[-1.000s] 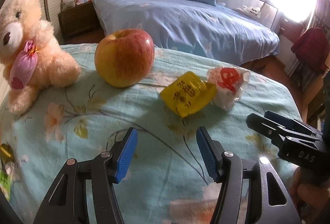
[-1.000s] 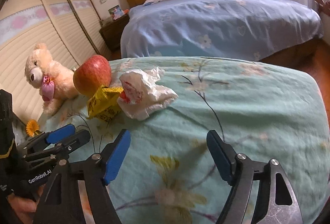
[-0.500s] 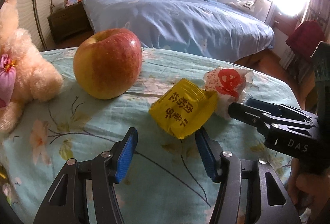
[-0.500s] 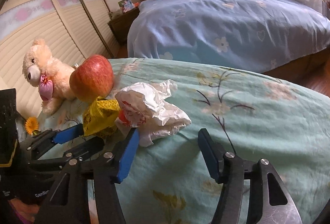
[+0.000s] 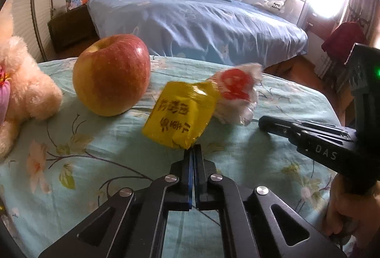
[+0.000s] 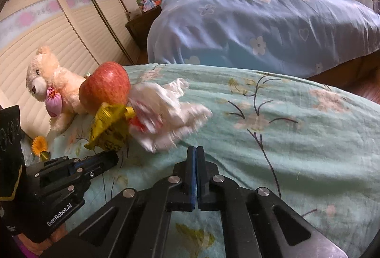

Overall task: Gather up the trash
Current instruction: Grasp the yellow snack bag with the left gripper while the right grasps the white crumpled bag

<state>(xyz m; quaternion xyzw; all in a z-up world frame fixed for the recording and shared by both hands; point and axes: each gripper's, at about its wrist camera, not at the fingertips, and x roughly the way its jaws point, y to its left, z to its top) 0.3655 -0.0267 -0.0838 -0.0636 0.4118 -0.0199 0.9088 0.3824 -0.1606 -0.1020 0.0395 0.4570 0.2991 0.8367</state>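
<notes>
A yellow wrapper (image 5: pixel 180 115) lies on the flowered cloth; my left gripper (image 5: pixel 192 151) is shut with its tips pinching the wrapper's near corner. A crumpled white-and-red wrapper (image 5: pixel 235 96) lies just right of it. In the right wrist view the white wrapper (image 6: pixel 166 115) is blurred, and my right gripper (image 6: pixel 196 151) is shut right at its near edge; whether it pinches it is not clear. The yellow wrapper (image 6: pixel 109 127) sits to the left there, with the left gripper (image 6: pixel 104 158) below it.
A red apple (image 5: pixel 111 75) stands left of the wrappers, a plush bear (image 5: pixel 19 91) further left. A small orange flower (image 6: pixel 39 144) lies near the bear. A blue bed (image 5: pixel 190 20) stands behind the table. The right gripper's body (image 5: pixel 320 139) reaches in from the right.
Both grippers moved forward to the wrappers and shut: the left on the yellow wrapper's corner, the right at the white wrapper's edge. The white wrapper is now motion-blurred.
</notes>
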